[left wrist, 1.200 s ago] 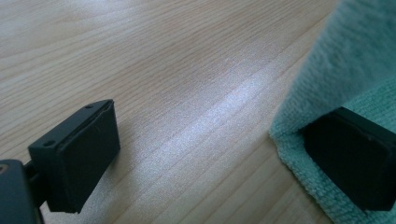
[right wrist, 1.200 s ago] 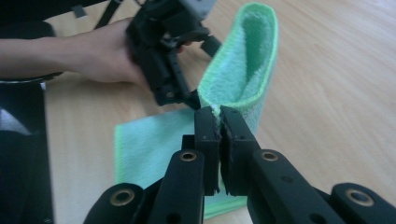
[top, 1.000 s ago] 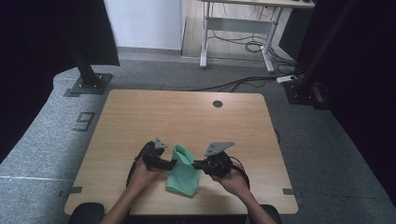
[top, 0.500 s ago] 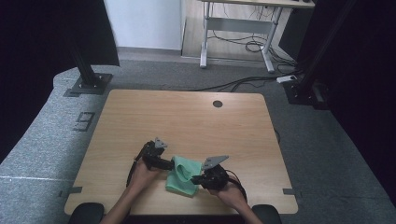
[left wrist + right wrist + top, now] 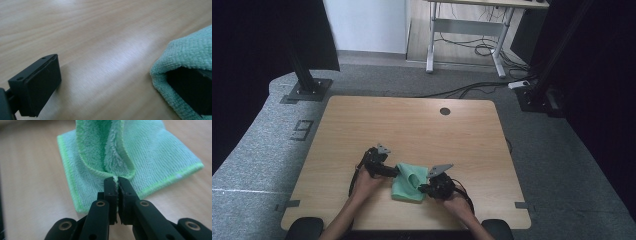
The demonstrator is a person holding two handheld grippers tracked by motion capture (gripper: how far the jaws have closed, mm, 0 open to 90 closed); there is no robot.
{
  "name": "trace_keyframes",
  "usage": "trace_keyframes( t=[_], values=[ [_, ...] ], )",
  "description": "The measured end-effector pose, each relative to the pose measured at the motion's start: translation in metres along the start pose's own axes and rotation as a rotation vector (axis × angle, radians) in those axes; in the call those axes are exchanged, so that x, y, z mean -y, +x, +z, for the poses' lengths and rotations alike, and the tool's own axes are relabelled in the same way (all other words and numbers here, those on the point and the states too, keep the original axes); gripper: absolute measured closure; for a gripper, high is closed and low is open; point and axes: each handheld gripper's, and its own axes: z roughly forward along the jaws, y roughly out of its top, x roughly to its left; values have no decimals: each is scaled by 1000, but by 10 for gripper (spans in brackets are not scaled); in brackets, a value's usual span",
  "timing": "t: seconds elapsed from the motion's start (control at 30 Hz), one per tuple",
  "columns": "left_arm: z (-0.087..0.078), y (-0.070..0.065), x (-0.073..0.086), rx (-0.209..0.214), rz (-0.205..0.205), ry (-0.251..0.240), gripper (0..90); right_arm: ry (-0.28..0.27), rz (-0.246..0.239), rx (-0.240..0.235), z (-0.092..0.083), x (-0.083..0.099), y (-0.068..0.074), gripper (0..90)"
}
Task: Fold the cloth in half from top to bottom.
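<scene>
A mint-green towel [image 5: 408, 182] lies folded on the wooden table [image 5: 412, 125] near its front edge. My right gripper [image 5: 423, 189] is at the towel's right side, shut on a raised fold of its edge. In the right gripper view the fold of the towel [image 5: 112, 150] rises from between the two black pads of the right gripper [image 5: 116, 181]. My left gripper [image 5: 395, 171] is at the towel's left side, open. In the left gripper view the left gripper [image 5: 115, 73] has one jaw bare over the wood, and the towel [image 5: 190, 57] drapes over the other.
A round cable hole [image 5: 445, 111] sits near the table's far edge. Bare wood stretches beyond the towel. Grey carpet [image 5: 272, 150] surrounds the table, with black stand bases [image 5: 304, 90] and a desk frame with cables [image 5: 462, 45] behind.
The right gripper has sunk toward the table and come nearer the front edge, bringing the pinched towel fold down with it. The left gripper has hardly moved.
</scene>
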Motion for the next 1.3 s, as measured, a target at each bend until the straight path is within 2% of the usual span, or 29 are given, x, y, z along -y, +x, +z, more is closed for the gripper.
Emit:
trace_keyframes(
  t=[0.1, 0.23, 0.5, 0.67, 0.8, 0.97, 1.03, 1.17, 1.3],
  values=[
    [5, 6, -6, 2, 5, 1, 2, -2, 4, 32, 3, -5, -10, 852],
    [3, 12, -8, 56, 44, 12, 29, -8, 24, 43, 6, -10, -19, 849],
    [-31, 15, -5, 125, 85, 21, 53, -24, 34, 44, 2, -9, -18, 823],
    [-46, 21, -19, 110, 72, -18, 58, -37, 41, 32, -3, -10, -17, 804],
    [-43, 18, -40, 105, 73, -41, 60, -50, 45, 28, -7, -8, -16, 776],
    [-27, 7, -58, 103, 101, -19, 60, -58, 53, 34, -15, -4, -16, 681],
    [-21, 5, -58, 107, 115, 5, 60, -61, 55, 49, -20, -2, -16, 632],
    [-18, 0, -47, 98, 152, 40, 60, -77, 57, 66, -31, 3, -18, 522],
    [-21, -3, -36, 112, 151, 40, 61, -89, 74, 86, -42, 6, -23, 449]
  ],
)
